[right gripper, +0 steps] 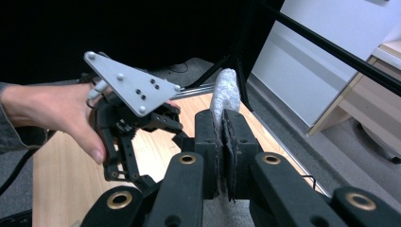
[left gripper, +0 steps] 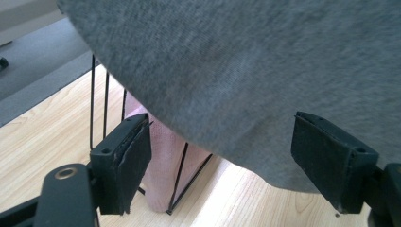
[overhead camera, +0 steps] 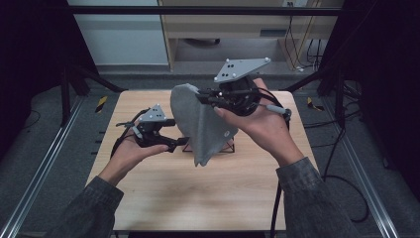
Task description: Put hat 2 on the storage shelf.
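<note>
Grey knit cloth [overhead camera: 200,121] hangs limp, top edge pinched between right gripper [right gripper: 222,156] jaws, lower part draping in front of left gripper [left gripper: 236,161] open jaws, above wire rack [left gripper: 106,113].

Black hand-held grippers w/ grey 3-corner plates [overhead camera: 241,69], black cables, grey sleeves [overhead camera: 317,198].
</note>
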A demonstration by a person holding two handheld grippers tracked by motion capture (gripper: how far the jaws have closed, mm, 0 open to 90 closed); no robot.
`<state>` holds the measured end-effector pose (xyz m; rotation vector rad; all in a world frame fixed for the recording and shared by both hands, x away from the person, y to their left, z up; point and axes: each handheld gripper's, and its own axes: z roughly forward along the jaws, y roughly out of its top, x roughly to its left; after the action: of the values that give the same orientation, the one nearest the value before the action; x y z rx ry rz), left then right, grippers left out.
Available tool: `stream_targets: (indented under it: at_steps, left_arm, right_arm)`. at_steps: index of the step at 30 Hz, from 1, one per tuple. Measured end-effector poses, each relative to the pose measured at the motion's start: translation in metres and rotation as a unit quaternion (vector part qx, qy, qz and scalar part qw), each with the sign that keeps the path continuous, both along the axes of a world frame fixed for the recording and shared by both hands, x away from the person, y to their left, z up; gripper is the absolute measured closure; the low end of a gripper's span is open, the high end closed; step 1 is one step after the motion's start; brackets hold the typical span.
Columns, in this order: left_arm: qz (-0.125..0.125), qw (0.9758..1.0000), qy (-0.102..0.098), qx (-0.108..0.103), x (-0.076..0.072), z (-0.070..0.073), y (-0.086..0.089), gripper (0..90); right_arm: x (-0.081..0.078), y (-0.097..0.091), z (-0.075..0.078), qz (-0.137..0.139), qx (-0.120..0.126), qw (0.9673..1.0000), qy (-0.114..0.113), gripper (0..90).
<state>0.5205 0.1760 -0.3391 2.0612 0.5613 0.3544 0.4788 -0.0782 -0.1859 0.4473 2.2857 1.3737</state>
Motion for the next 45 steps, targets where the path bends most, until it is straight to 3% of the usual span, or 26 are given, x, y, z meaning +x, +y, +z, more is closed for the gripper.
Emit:
stream_targets:
  at_steps: [2,5,9,10,13,17,21,30,34,45]
  left_arm:
    - [-0.005,1.0,-0.004,0.001,0.002,-0.004,-0.004,22.9]
    - [-0.009,0.9999,0.001,-0.013,0.005,-0.007,-0.008,36.6]
    - [-0.018,0.9998,0.001,-0.011,0.008,-0.01,-0.013,67.3]
    - [-0.024,0.9997,0.009,-0.006,0.008,-0.011,-0.017,73.3]
    - [-0.031,0.9993,0.018,-0.005,0.006,-0.008,-0.019,84.1]
    - [-0.027,0.9995,0.013,0.003,0.003,0.002,-0.018,86.8]
    - [-0.025,0.9994,-0.005,0.022,-0.002,0.027,-0.013,87.1]
    - [-0.005,0.9989,-0.026,0.04,0.009,0.067,-0.007,87.1]
    - [0.003,0.9985,-0.036,0.041,0.015,0.083,-0.009,87.3]
    - [0.024,0.9974,-0.062,0.026,0.031,0.116,-0.01,87.4]
  right_arm:
    - [-0.001,0.0,0.0,0.0,0.001,1.0,-0.001,85.6]
    - [0.0,-0.002,-0.003,-0.001,0.003,1.0,0.001,85.6]
    - [0.003,-0.006,-0.009,-0.009,0.005,0.9999,0.007,85.6]
    - [0.005,-0.012,-0.014,-0.017,0.005,0.9998,0.013,85.6]
    - [0.01,-0.023,-0.022,-0.032,0.007,0.9992,0.022,85.6]
    - [0.017,-0.036,-0.029,-0.051,0.01,0.9982,0.029,85.6]
    - [0.025,-0.054,-0.03,-0.077,0.028,0.9961,0.033,85.6]
    - [0.042,-0.068,-0.02,-0.107,0.068,0.9917,0.021,85.6]
    - [0.052,-0.072,-0.016,-0.115,0.093,0.9888,0.02,85.6]
    - [0.074,-0.082,-0.001,-0.129,0.134,0.9825,0.009,85.6]
